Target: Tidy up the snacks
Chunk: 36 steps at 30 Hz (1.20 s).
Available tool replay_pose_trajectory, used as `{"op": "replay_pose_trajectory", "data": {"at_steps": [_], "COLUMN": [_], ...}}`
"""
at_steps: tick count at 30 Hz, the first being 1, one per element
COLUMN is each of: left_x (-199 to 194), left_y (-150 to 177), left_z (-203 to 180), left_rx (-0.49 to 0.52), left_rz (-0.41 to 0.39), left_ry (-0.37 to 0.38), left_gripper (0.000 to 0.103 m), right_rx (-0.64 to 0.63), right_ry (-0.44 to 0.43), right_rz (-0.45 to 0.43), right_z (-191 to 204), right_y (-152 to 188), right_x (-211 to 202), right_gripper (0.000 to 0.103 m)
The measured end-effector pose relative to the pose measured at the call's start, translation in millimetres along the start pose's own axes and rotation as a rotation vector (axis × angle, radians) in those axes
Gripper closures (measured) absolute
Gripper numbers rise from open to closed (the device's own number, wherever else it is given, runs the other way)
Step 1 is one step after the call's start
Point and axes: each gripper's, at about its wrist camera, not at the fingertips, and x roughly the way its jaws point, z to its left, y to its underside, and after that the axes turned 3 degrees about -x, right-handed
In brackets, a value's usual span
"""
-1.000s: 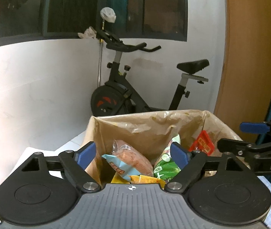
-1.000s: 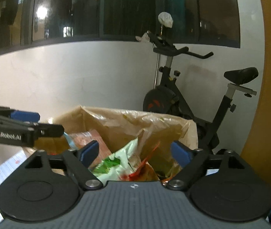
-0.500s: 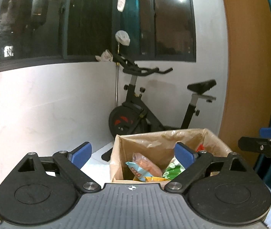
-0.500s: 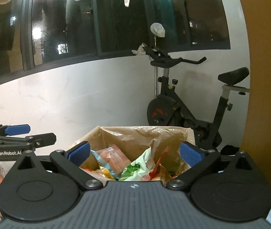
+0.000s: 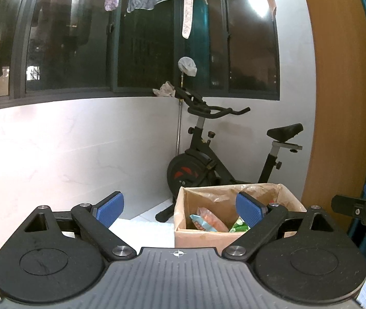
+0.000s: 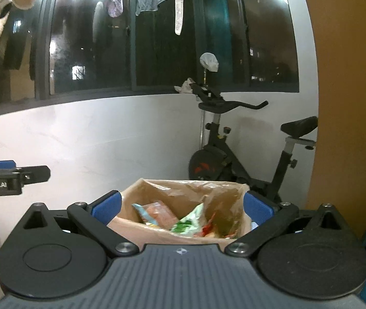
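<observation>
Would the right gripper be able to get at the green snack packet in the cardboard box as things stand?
Probably yes: the right gripper is open and empty, the cardboard box is open-topped, and the green snack packet lies uncovered on top.

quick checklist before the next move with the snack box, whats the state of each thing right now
1. Left gripper empty: ok. Its jaws stand wide, having just been opening, with nothing between the pads.
2. Right gripper empty: ok. Its jaws stand wide, having just been opening, with nothing held.
3. Cardboard box upright and open: ok. Its plastic liner is folded over the rim.
4. Snack packets inside the box: ok. An orange packet and a green packet lie within the walls.
5. More snacks left outside to sort: cannot tell. The surface near the box is mostly hidden.
6. Exercise bike clear of the box: ok. It stands behind, apart.
</observation>
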Motion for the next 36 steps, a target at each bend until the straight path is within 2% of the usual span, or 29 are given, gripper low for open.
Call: {"op": "replay_pose_trajectory", "data": {"at_steps": [36], "left_x": [-4.3], "left_y": [6.1], "left_z": [5.3], "left_rx": [-0.048], "left_rz": [0.016], "left_ry": [-0.015], "left_gripper": [0.008], "right_rx": [0.024], "right_ry": [0.006], "right_rz": [0.002], "right_z": [1.8], "right_y": [2.9], "right_x": [-8.3], "right_gripper": [0.0]}}
